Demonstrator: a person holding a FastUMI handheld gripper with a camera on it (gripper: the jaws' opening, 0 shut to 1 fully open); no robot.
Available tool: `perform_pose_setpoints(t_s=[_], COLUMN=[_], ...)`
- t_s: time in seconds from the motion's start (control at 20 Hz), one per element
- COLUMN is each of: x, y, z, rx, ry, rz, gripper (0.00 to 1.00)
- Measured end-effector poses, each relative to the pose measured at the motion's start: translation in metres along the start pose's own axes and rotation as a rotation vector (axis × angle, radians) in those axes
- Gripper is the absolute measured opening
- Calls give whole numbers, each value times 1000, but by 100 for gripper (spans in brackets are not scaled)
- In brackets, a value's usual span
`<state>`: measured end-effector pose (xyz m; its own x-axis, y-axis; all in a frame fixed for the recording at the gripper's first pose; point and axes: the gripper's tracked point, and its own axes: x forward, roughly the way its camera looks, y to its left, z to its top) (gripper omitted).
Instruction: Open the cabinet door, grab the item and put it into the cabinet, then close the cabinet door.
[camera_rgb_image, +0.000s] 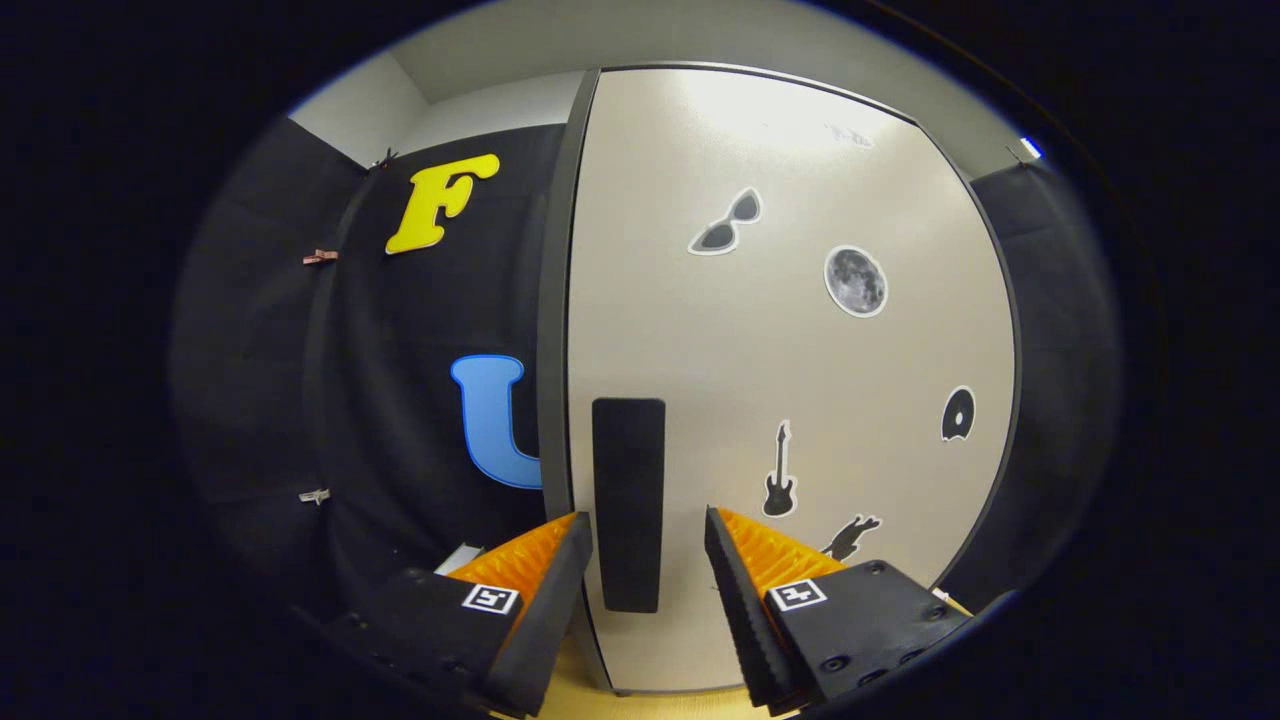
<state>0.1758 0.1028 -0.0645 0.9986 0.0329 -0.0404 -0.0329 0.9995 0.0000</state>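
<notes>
The gripper (648, 530) sits closest to the lens, its two fingers (545, 590) spread wide and pressing on nothing; the gap between them frames the lower part of a dark upright handle (628, 503), which stands just ahead of the fingertips, and whether either finger touches it cannot be told. The handle is fixed low on the door (800, 360), close to the door's left edge; the door is pale, appears closed, and fills the space beyond the fingers. Stickers dot the door to the right of the handle: a pair of sunglasses (727, 223) high above it, a moon (856, 281) further right and a little lower, a small dark disc (957, 414) near the door's right edge at about the handle's height, a guitar (780, 471) just right of the handle, and a dark animal shape (851, 537) below the guitar, partly hidden behind the right finger. Left of the handle, past the door's dark edge strip, hangs the black cloth wall (380, 400); a strip of yellowish surface (590, 690) shows under the door's lower edge, between the fingers. The item to be stored cannot be made out here.
</notes>
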Motion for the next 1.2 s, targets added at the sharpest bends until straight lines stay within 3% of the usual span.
perform_pose_setpoints(t_s=[0.15, 0.3, 0.55, 0.65, 0.85, 0.9, 1.2], x=[5, 5, 15, 18, 17, 15, 11], y=[9, 7, 8, 5, 6, 5, 5], z=[5, 5, -3, -3, -4, -4, -4], rx=[13, 1, -4, -15, 1, 3, 1], ry=[-6, 1, 47, 34, 38, 39, 46], rz=[11, -8, -4, -16, -23, -27, 10], gripper=[74, 56, 56, 38, 37, 26, 26])
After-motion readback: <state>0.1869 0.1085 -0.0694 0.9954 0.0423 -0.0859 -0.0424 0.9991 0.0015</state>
